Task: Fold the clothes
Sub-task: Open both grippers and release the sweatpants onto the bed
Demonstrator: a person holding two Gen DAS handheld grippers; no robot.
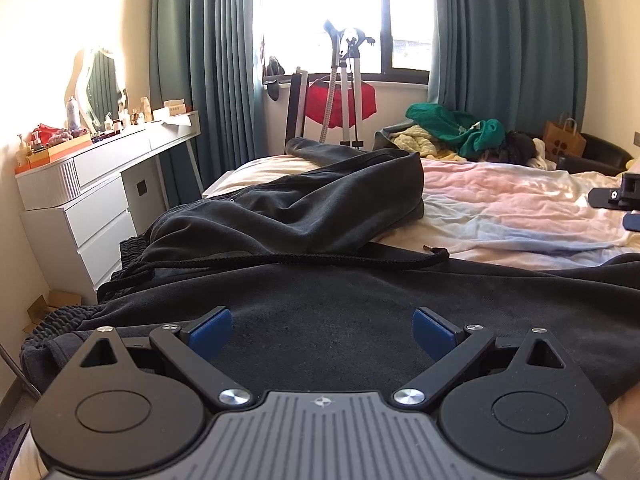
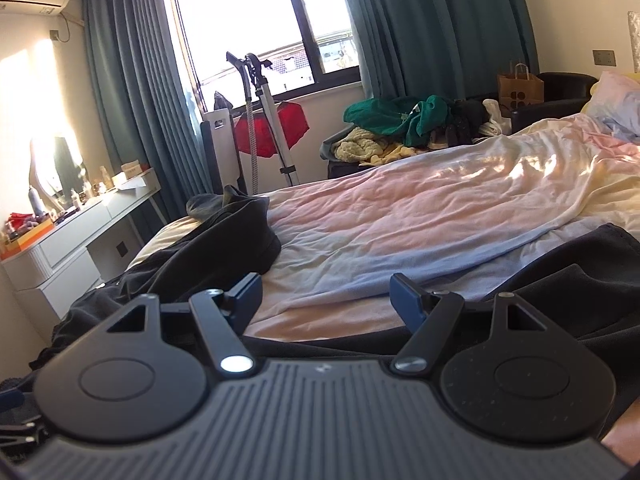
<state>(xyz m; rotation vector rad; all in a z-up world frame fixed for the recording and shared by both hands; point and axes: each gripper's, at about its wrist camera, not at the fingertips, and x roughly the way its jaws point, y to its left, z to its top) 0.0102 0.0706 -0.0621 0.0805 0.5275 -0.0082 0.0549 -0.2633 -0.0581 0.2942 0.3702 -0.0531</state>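
Observation:
A black garment (image 1: 320, 216), trousers with an elastic waistband and a drawstring (image 1: 288, 259), lies crumpled across the near side of the bed. It also shows in the right wrist view (image 2: 224, 252). My left gripper (image 1: 322, 330) is open and empty, just above the black cloth near the front edge. My right gripper (image 2: 326, 294) is open and empty, low over the bed's front edge, with black cloth under it and at both sides. The right gripper also shows at the right edge of the left wrist view (image 1: 620, 196).
The bed has a pastel pink and blue cover (image 2: 420, 216). A white dresser (image 1: 92, 184) with bottles and a mirror stands at the left. A clothes pile (image 1: 452, 128), a garment steamer (image 1: 348, 92) and teal curtains (image 1: 200, 60) stand by the window.

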